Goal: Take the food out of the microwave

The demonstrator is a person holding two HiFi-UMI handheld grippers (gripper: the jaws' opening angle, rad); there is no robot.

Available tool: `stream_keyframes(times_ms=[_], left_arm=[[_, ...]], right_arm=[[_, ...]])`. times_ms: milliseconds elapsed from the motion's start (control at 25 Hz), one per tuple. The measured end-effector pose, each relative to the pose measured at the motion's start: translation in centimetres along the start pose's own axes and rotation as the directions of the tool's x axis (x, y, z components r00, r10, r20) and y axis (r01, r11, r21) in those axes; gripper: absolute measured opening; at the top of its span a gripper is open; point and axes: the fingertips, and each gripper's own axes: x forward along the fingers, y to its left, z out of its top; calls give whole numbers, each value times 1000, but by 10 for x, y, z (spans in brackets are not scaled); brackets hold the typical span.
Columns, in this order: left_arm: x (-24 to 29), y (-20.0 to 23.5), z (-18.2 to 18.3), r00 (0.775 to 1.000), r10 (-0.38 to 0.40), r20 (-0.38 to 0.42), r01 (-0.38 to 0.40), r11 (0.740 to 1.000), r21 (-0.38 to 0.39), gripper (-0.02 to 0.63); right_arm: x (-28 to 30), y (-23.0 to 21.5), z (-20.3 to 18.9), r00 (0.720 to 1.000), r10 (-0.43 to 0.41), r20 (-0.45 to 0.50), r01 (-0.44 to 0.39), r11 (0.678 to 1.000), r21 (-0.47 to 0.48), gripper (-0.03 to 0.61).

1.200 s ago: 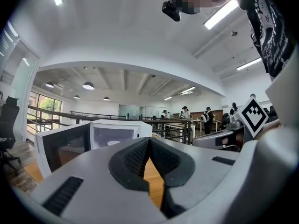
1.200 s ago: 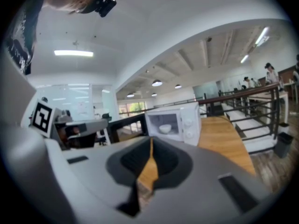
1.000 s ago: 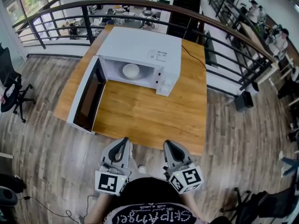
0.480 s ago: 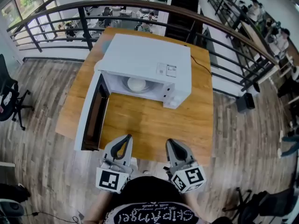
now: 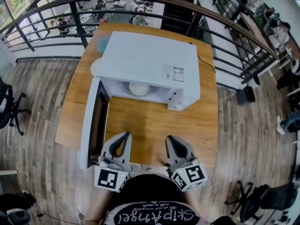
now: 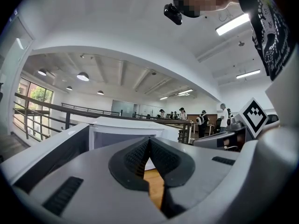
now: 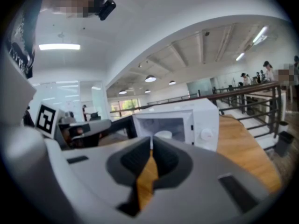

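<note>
A white microwave (image 5: pixel 147 64) stands on a wooden table (image 5: pixel 154 123) with its door (image 5: pixel 91 123) swung open to the left. Inside sits a white bowl-like dish of food (image 5: pixel 138 88), also visible in the right gripper view as a pale dish (image 7: pixel 163 135) in the lit cavity. My left gripper (image 5: pixel 125 136) and right gripper (image 5: pixel 169 138) hover side by side over the table's near edge, both shut and empty, pointing toward the microwave (image 6: pixel 121 129). The other gripper's marker cube (image 6: pixel 256 116) shows at the right of the left gripper view.
A dark railing (image 5: pixel 225 36) curves behind and right of the table. A black cable (image 5: pixel 206 62) runs off the microwave's right side. Office chairs (image 5: pixel 9 104) stand on the wood floor at left. People stand in the background (image 6: pixel 201 120).
Both grippers have come forward toward the table and microwave; the microwave and open door now fill more of the head view. The jaws stayed shut.
</note>
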Motion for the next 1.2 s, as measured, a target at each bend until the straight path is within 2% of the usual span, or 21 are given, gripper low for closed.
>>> stream_keyframes(times_ms=[440, 720, 1200], left_arm=[[27, 25, -16, 997, -55, -60, 52, 998, -45, 32], [31, 33, -21, 997, -35, -72, 31, 998, -53, 32], [42, 37, -13, 997, 51, -59, -51, 999, -4, 32]], right_arm=[[31, -6, -2, 997, -67, -25, 68, 997, 36, 37], [44, -6, -2, 998, -49, -32, 50, 998, 30, 37], [55, -17, 8, 999, 40, -37, -40, 999, 5, 37]])
